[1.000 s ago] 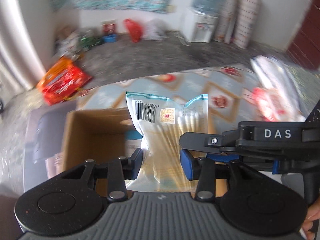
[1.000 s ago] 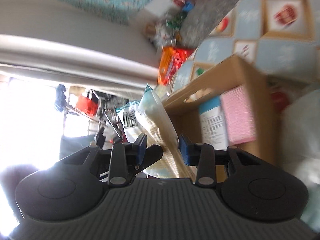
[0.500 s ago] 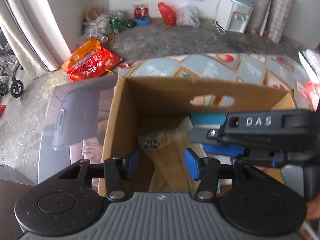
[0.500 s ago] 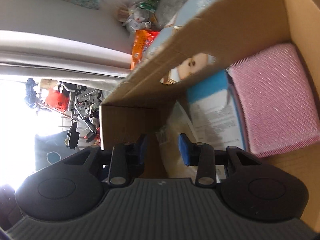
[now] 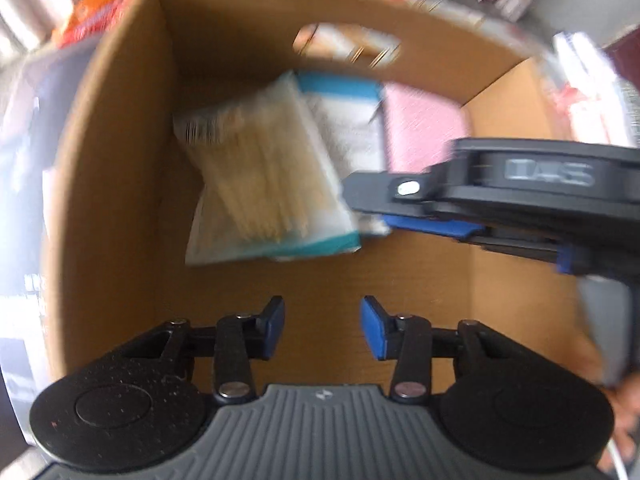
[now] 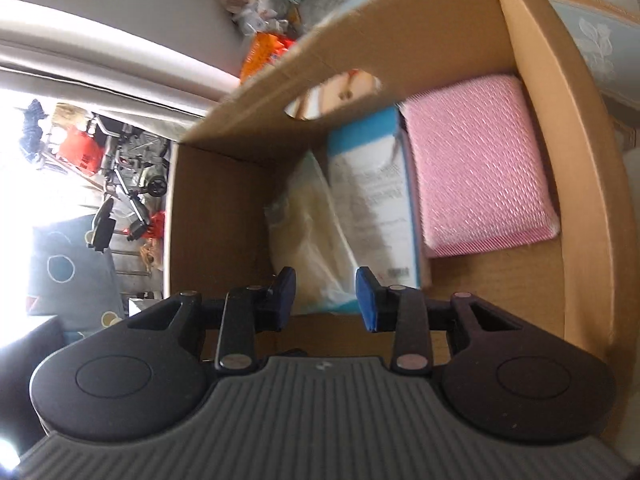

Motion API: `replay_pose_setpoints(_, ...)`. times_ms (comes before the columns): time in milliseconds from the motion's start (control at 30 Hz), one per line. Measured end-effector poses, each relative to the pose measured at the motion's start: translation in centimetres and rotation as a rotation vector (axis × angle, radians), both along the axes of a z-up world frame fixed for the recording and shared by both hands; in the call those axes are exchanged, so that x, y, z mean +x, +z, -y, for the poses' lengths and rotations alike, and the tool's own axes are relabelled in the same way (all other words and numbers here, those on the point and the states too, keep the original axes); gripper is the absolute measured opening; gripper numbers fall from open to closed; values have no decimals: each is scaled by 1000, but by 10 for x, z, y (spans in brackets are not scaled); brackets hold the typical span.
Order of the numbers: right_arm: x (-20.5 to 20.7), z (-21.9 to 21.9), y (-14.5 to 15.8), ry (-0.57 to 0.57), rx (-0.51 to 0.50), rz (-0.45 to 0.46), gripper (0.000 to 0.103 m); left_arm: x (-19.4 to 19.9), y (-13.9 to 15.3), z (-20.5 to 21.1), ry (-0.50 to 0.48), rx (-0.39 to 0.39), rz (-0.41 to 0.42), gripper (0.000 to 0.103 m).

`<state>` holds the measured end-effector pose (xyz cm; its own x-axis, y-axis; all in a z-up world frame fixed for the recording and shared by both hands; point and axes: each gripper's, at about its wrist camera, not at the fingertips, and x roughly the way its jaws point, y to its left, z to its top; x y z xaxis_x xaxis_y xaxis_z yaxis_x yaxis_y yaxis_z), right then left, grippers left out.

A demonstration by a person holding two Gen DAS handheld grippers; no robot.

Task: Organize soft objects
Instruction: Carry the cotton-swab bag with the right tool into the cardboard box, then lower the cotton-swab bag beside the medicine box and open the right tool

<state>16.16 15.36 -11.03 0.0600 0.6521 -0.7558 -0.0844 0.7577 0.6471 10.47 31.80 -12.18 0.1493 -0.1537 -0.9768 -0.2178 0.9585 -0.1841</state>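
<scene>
Now the cotton swab bag (image 5: pixel 264 176) lies inside the cardboard box (image 5: pixel 120 152), its long side slanting toward the box's far wall. Right hand-held gripper (image 6: pixel 326 294) is nearer, fingers apart around its end; left hand-held gripper (image 5: pixel 322 330) gapes, holding nothing.

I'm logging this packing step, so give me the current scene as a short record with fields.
container: cardboard box, open top
contents: cotton swab bag, white and blue pack, pink pack
swab bag: inside the box, leaning on the white and blue pack
left gripper: open, holding nothing
right gripper: open, at the swab bag's lower end
</scene>
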Motion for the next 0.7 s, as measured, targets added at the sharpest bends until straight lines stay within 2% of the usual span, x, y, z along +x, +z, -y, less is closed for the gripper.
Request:
replay_pose_setpoints(100, 3, -4, -8, -11, 2, -5, 29, 5, -12, -5, 6, 50, -28, 38)
replay_pose_setpoints(300, 5, -6, -16, -7, 7, -28, 25, 10, -8, -18, 29, 122, -6, 39)
replay_pose_setpoints(500, 7, -10, -23, -13, 13, -49, 24, 15, -4, -29, 55, 147, 20, 39)
replay_pose_setpoints(700, 10, -16, -22, -14, 24, -44, 23, 4, 5, -27, 47, 187, 28, 41)
